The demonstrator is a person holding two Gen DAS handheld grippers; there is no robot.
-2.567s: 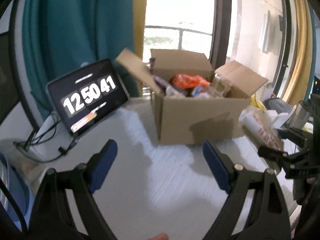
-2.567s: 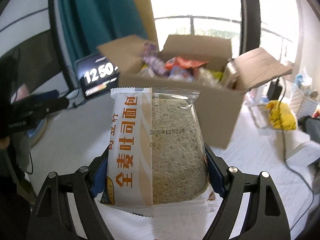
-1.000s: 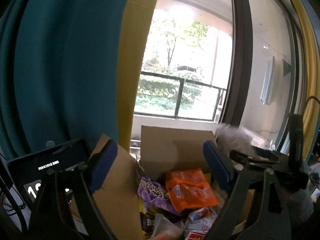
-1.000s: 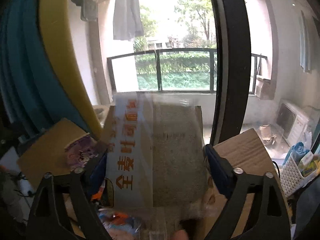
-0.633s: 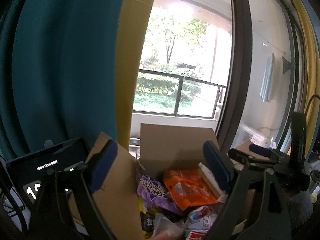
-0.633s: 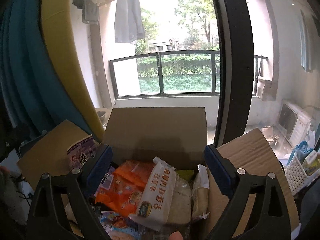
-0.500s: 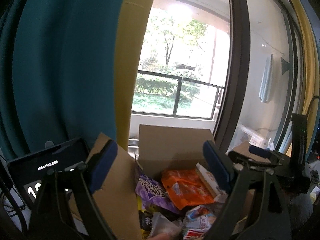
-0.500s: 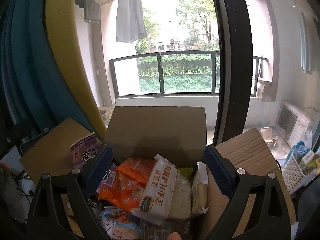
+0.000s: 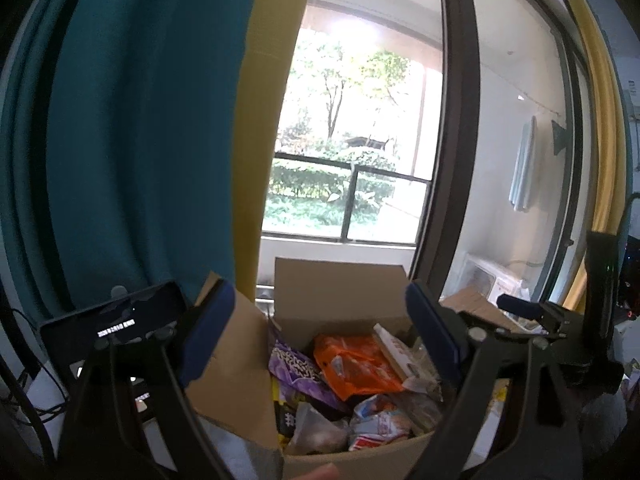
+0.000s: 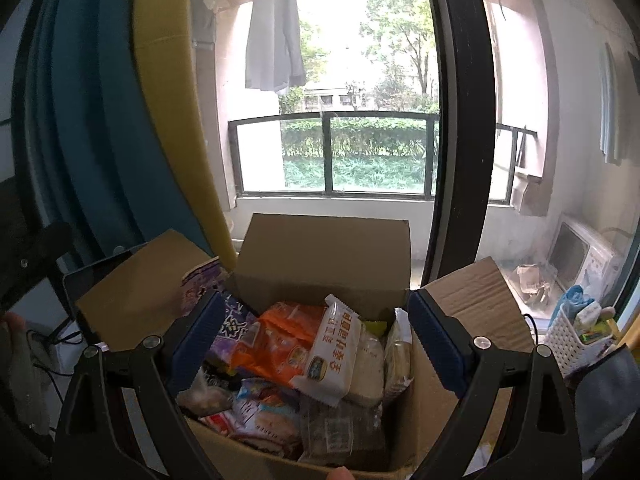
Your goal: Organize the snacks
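Observation:
An open cardboard box point(image 10: 328, 256) full of snack packs stands in front of the window; it also shows in the left wrist view point(image 9: 340, 292). The white and orange bread pack point(image 10: 340, 348) lies on top of the pile, next to an orange bag point(image 10: 276, 344). My right gripper point(image 10: 316, 340) is open and empty, held above the box. My left gripper point(image 9: 320, 332) is open and empty, also above the box, over the orange bag point(image 9: 352, 364) and a purple bag point(image 9: 296, 372). The right gripper's tool point(image 9: 560, 328) shows at the right of the left wrist view.
A dark tablet point(image 9: 120, 324) stands left of the box with cables beside it. Teal and yellow curtains point(image 9: 140, 120) hang behind. A white basket point(image 10: 576, 332) of small items sits to the right. The box flaps point(image 10: 476, 300) stick out sideways.
The right gripper carried the bread pack from the table up over the box, opened and let it go; the pack now lies in the box. The left gripper rose over the box.

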